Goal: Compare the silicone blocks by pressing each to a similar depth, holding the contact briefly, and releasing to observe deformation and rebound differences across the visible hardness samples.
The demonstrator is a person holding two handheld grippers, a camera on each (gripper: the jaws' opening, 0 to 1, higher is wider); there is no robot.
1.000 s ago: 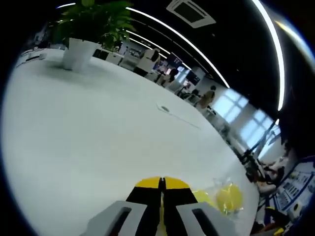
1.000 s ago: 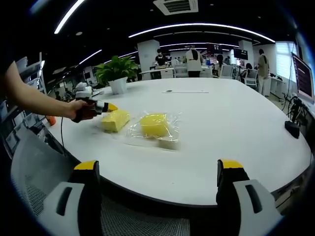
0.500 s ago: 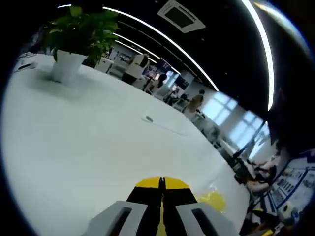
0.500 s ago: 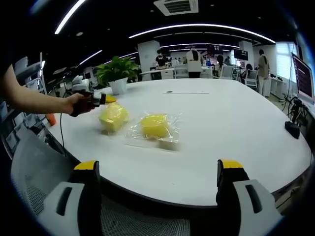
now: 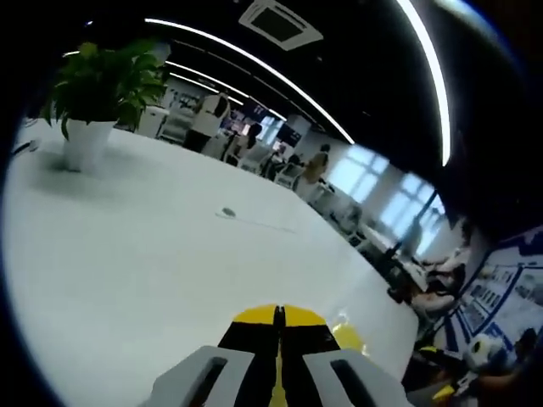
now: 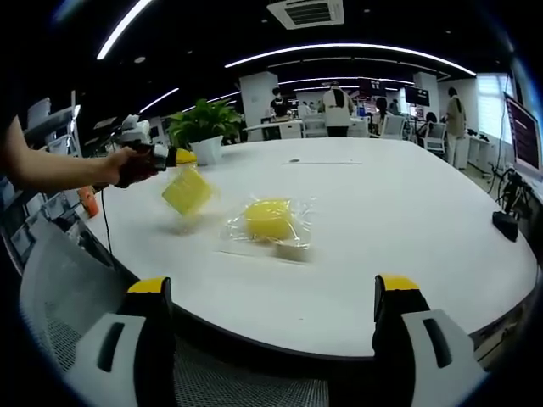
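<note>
Big open office with strip lights overhead, and I'm working at a round white table (image 6: 407, 254) with a potted plant (image 6: 202, 127) toward its far side. From the right gripper view, the left gripper (image 6: 174, 156) sits in a person's hand (image 6: 127, 164) just in front of the plant, jaws pinched together on the edge of a clear bag with a yellow silicone block (image 6: 187, 191) inside. That block hangs tilted, lifted off the table, with a faint shadow below it. Nearer the middle of the table, to the right of the plant, a second yellow block (image 6: 266, 217) lies flat in its crinkly clear wrapper, a small pale block (image 6: 292, 248) touching its near edge. My right gripper (image 6: 276, 326) hangs back off the table edge, jaws wide apart, nothing between them. In the left gripper view the yellow tips (image 5: 277, 316) are pressed together, a bit of yellow peeking out beside them.
</note>
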